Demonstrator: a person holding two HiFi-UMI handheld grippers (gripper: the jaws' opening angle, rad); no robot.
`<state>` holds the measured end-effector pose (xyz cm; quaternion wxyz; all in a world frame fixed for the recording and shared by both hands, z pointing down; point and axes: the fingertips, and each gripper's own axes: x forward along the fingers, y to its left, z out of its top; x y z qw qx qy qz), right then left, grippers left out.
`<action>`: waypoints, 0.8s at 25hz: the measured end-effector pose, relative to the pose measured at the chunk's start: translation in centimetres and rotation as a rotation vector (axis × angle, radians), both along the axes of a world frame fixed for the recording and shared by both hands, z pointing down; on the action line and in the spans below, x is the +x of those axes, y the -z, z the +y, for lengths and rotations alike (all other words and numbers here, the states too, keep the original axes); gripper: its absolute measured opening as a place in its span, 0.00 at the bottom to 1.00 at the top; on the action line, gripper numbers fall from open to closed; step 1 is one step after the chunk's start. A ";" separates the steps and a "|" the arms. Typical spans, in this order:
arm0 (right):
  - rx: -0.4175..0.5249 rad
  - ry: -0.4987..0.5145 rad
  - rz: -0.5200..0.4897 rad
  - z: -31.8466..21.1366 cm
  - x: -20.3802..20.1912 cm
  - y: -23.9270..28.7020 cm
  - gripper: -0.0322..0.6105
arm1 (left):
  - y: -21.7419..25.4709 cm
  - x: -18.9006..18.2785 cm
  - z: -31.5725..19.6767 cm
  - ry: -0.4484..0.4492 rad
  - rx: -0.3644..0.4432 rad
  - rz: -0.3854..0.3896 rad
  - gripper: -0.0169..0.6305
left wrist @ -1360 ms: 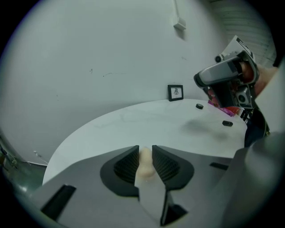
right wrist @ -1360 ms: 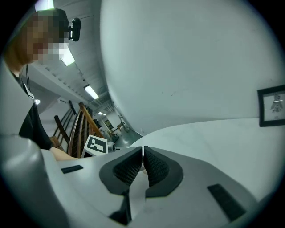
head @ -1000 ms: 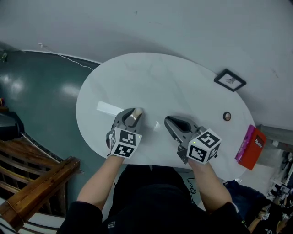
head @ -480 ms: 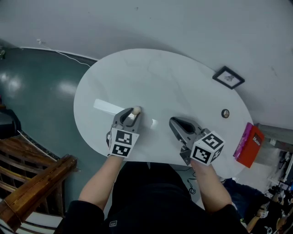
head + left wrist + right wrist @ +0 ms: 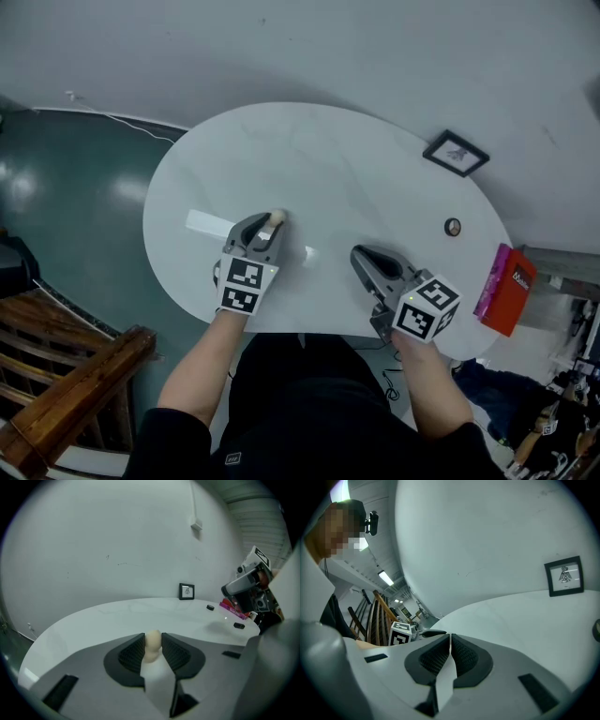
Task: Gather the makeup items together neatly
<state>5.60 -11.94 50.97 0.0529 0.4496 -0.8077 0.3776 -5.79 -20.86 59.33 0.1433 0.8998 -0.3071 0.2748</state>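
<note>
On the white oval table (image 5: 328, 159) my left gripper (image 5: 265, 225) holds a beige makeup sponge (image 5: 276, 219). In the left gripper view the sponge (image 5: 152, 644) stands between the pads, which press on it from both sides. The left gripper's (image 5: 152, 641) jaws have just been closing round it. My right gripper (image 5: 361, 255) hovers to the right near the table's front edge, shut with nothing between its jaws (image 5: 450, 641). A small dark round item (image 5: 453, 227) lies far right on the table. A second small dark piece (image 5: 239, 626) shows in the left gripper view.
A black picture frame (image 5: 456, 153) stands at the table's far right edge. A pink and red box (image 5: 506, 289) sits off the table's right side. A white strip (image 5: 208, 225) lies left of the left gripper, a small white thing (image 5: 307, 253) between the grippers. A wooden railing (image 5: 75, 394) stands lower left.
The right gripper has drifted right, away from the left one. The left gripper has stayed about where it was, still with the sponge between its jaws.
</note>
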 end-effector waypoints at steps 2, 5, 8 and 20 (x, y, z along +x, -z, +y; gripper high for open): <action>-0.002 -0.012 0.001 0.2 0.4 -0.1 0.11 | -0.3 0.8 -0.7 -0.010 0.005 0.019 0.21; -0.007 -0.026 0.004 0.5 0.9 -0.1 0.11 | -0.9 1.2 -1.4 -0.003 0.000 0.025 0.21; -0.006 -0.040 0.009 0.7 1.6 -0.2 0.11 | -0.8 0.7 -1.7 0.018 0.001 0.017 0.22; -0.101 -0.162 0.146 6.3 12.0 -2.1 0.11 | 0.0 -0.6 -0.7 0.034 0.010 -0.027 0.30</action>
